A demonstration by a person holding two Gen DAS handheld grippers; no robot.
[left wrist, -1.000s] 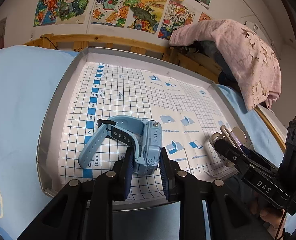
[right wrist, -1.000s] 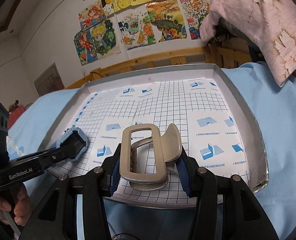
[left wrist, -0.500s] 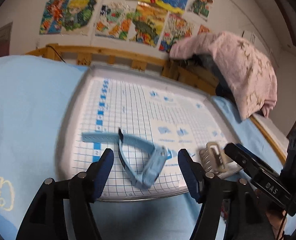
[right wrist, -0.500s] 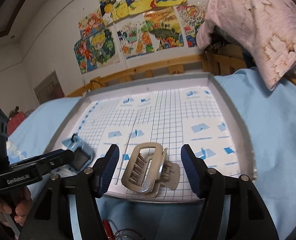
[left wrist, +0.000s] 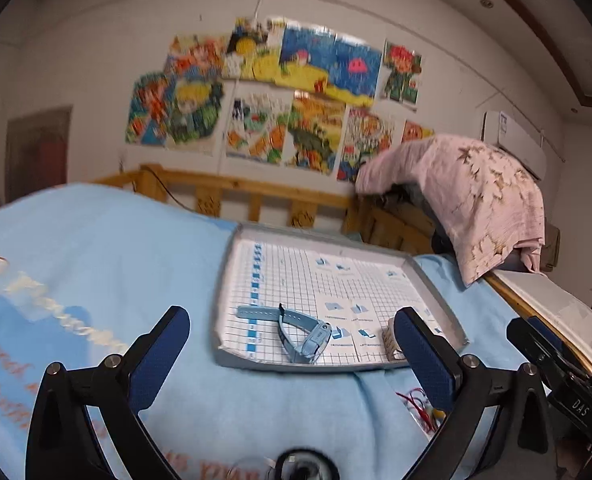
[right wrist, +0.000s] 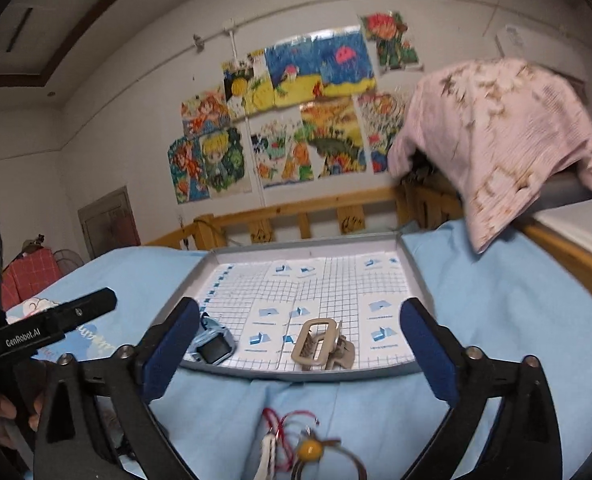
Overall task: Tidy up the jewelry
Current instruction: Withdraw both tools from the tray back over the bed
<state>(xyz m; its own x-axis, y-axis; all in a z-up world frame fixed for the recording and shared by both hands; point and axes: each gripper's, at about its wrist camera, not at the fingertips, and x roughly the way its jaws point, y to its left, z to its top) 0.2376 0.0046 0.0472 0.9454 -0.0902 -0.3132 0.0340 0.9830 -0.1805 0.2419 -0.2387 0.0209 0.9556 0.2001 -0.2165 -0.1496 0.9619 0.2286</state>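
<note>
Pale blue bedding [left wrist: 107,248] covers a bed, and on it lies a shallow grey tray [left wrist: 231,264] lined with white paper printed in a blue grid. Near the tray's front edge lies a light blue wristwatch [left wrist: 296,330], its strap spread out across the grid. Well to the right of it in the same tray rests a beige hair claw clip [right wrist: 322,345], lying on its side with its teeth showing. The left gripper [left wrist: 291,356] sits in front of the tray, its jaws spread wide after just opening, with nothing between the blue pads. The right gripper [right wrist: 300,352] is likewise in front of the tray, its jaws also wide after just opening and holding nothing. On the bedding in front of the tray, close to the right camera, lies a small tangle of red cord [right wrist: 291,420] with a yellow bead [right wrist: 310,449]. Behind the bed runs a wooden rail [right wrist: 296,216], with colourful drawings [left wrist: 279,100] taped to the wall above and a pink cloth [right wrist: 500,136] draped at the right.
</note>
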